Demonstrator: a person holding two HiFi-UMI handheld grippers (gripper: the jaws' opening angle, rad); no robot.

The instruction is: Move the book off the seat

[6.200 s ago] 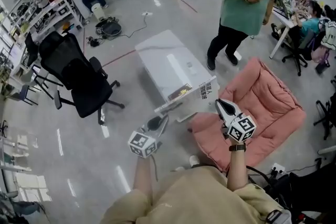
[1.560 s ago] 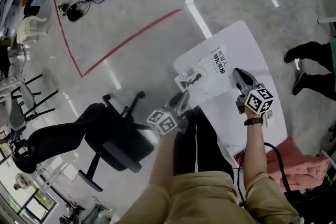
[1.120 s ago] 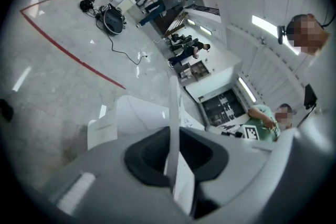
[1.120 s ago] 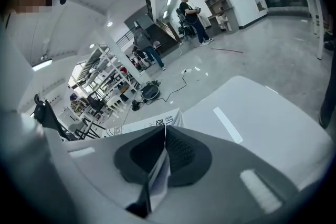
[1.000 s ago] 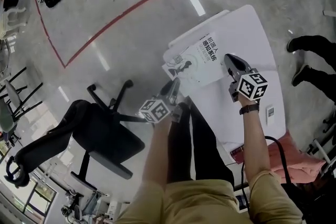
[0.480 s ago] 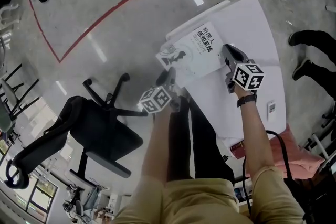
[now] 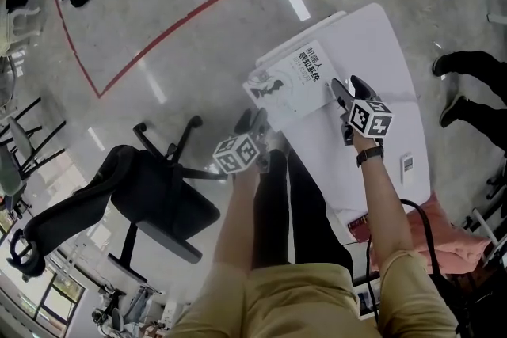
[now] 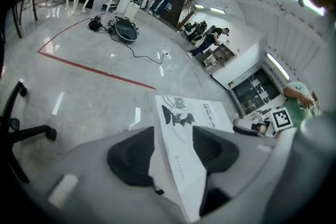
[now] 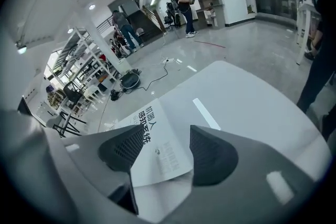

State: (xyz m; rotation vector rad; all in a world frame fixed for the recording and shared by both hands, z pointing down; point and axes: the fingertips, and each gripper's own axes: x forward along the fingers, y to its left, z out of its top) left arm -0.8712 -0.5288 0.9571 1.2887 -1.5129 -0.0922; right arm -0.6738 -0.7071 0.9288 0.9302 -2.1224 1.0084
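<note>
Two grippers meet at one book [image 7: 289,79], a white volume with black print and a dark drawing on its cover, which lies cover-up at the far left corner of the white tabletop [image 7: 380,36], well apart from the pink seat [image 7: 453,240] showing at the lower right of the head view. The left gripper [image 7: 252,121] reaches in from the tabletop's left edge, and in its own view the book's near edge [image 8: 194,115] runs between the two dark pads; the jaws of the left gripper [image 8: 173,152] are opening, and the pads do not clamp the cover. The right gripper [image 7: 346,85] comes in over the tabletop at the book's right side. In the right gripper view the book [image 9: 152,128] lies between and beneath the spread jaws of that gripper [image 9: 160,152], which are likewise opening, with clear space between each pad and the cover, and bare tabletop [image 9: 247,107] stretches beyond. A small white card [image 7: 406,164] rests near the tabletop's right edge. On the grey floor (crossed by a red line [image 7: 174,32]) a black office chair [image 7: 150,194] stands left of the person's legs, and another person's dark shoes [image 7: 459,87] show past the tabletop's right edge.
</note>
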